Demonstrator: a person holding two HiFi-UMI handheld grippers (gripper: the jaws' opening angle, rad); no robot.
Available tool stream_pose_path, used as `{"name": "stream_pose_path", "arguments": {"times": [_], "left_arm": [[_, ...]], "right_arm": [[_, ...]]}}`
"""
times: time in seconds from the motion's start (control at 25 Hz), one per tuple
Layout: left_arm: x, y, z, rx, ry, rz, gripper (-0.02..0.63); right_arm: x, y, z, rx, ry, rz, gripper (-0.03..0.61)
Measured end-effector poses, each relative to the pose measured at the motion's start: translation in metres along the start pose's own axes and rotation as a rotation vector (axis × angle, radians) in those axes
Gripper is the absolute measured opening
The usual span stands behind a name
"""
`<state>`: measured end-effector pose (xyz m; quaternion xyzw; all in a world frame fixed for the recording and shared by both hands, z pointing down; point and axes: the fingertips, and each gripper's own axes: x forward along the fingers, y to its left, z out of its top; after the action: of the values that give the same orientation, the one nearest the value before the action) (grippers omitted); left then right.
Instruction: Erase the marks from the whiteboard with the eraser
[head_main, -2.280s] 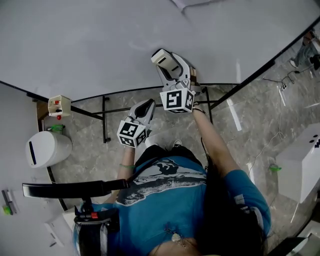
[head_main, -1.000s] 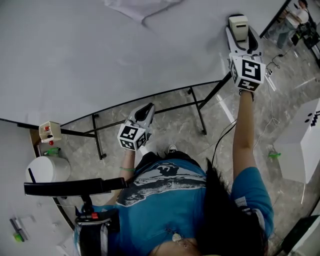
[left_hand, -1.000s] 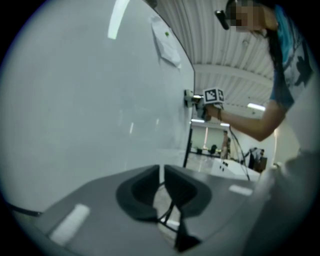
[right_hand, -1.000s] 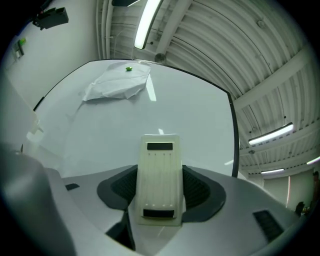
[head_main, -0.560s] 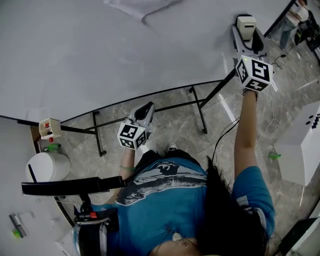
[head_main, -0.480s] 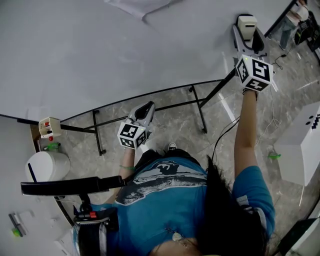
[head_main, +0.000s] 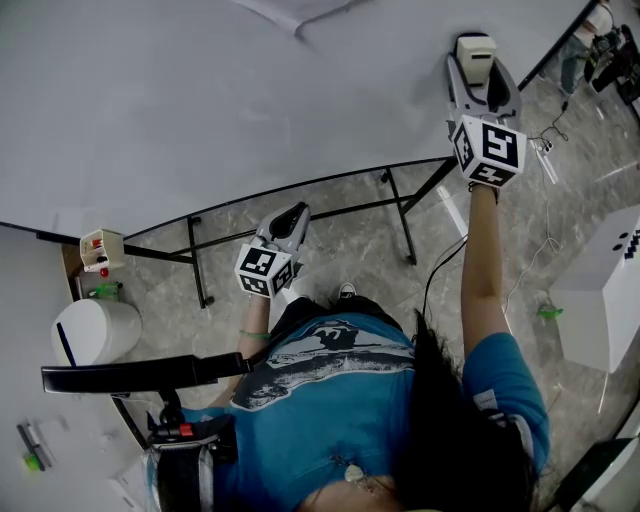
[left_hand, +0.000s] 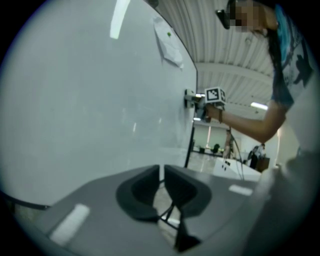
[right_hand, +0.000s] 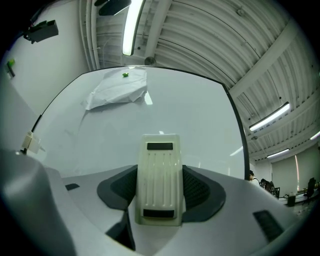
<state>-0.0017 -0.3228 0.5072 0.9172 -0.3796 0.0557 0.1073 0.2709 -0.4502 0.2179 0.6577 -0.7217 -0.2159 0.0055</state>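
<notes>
The whiteboard (head_main: 200, 110) fills the top of the head view, and I make out no distinct marks on it. My right gripper (head_main: 477, 62) is raised near the board's right edge, shut on the cream eraser (head_main: 475, 48), which rests against the board. In the right gripper view the eraser (right_hand: 159, 180) stands upright between the jaws of the right gripper (right_hand: 160, 175), with the whiteboard (right_hand: 190, 125) behind it. My left gripper (head_main: 294, 216) hangs low in front of the person's body, below the board, holding nothing. In its own view the left gripper (left_hand: 161, 176) has its jaws together.
A crumpled paper sheet (right_hand: 117, 89) is fixed to the board under a green magnet (right_hand: 125, 75). The board's black stand (head_main: 395, 205) crosses the marble floor. A white bin (head_main: 92, 330) and a small switch box (head_main: 100, 245) sit at the left. A white table (head_main: 605, 300) is at the right.
The right gripper carried the eraser from the board's lower middle to its right edge, then shifted slightly left and up in the last half second. The left gripper has stayed put.
</notes>
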Motion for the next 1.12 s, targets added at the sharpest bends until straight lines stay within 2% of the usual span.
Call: {"name": "stream_pose_path", "arguments": {"times": [0.24,0.4,0.8,1.0,1.12], "left_arm": [[-0.011,0.003,0.0,-0.001,-0.005,0.004,0.029],[-0.023,0.009,0.0,-0.003,-0.01,0.014,0.029],[-0.058,0.031,-0.001,-0.007,-0.024,0.074,0.029],[-0.083,0.045,-0.001,-0.014,-0.034,0.106,0.029],[-0.1,0.058,-0.002,-0.02,-0.039,0.113,0.029]], "right_arm": [[-0.005,0.064,-0.006,-0.019,0.006,0.046,0.262],[-0.011,0.125,-0.013,-0.085,0.021,0.105,0.262],[-0.031,0.27,-0.057,-0.182,0.082,0.241,0.262],[-0.036,0.305,-0.067,-0.21,0.114,0.28,0.262],[-0.034,0.316,-0.063,-0.173,0.142,0.285,0.262]]}}
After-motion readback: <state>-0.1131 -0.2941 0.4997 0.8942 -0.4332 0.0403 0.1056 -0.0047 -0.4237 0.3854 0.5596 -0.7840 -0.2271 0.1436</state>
